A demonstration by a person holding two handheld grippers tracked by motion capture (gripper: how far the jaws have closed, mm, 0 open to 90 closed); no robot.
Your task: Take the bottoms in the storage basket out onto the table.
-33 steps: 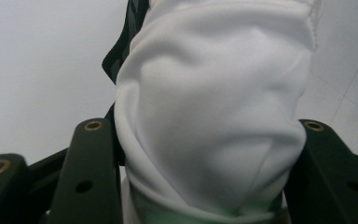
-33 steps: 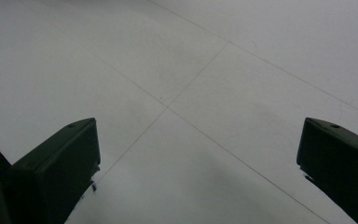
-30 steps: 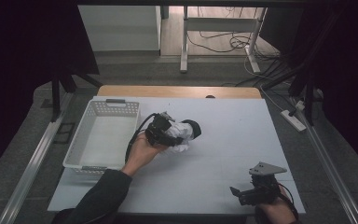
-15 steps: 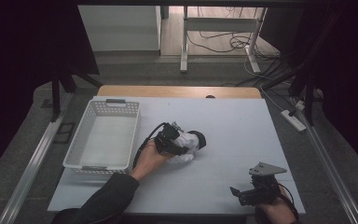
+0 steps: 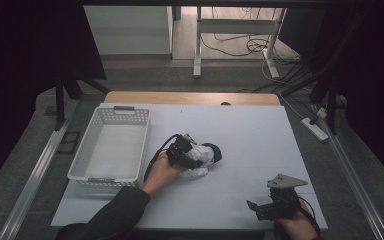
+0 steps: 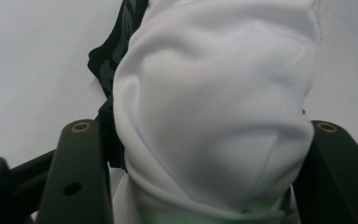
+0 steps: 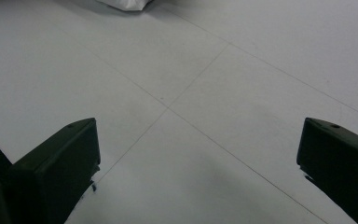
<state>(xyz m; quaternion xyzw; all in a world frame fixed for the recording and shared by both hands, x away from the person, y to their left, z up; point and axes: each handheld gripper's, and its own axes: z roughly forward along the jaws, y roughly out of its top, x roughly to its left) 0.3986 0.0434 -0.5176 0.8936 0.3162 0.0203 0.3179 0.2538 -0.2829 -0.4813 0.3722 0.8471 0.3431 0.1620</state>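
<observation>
White bench (image 5: 260,145), basket (image 5: 111,145) at nine o'clock, my left claw (image 5: 192,155) just easing apart around the white-and-black cloth bundle (image 6: 214,107), right claw (image 5: 260,207) at five o'clock gaping wide, nothing in it.

A bundled white cloth (image 5: 200,159) with a black patterned part (image 5: 214,151) at its far end lies on the white table, just to the right of the white basket (image 5: 111,145) and near that basket's front corner. Seen close in the left gripper view, the white cloth (image 6: 214,107) is smooth, softly creased, rolled into a rounded lump.
</observation>
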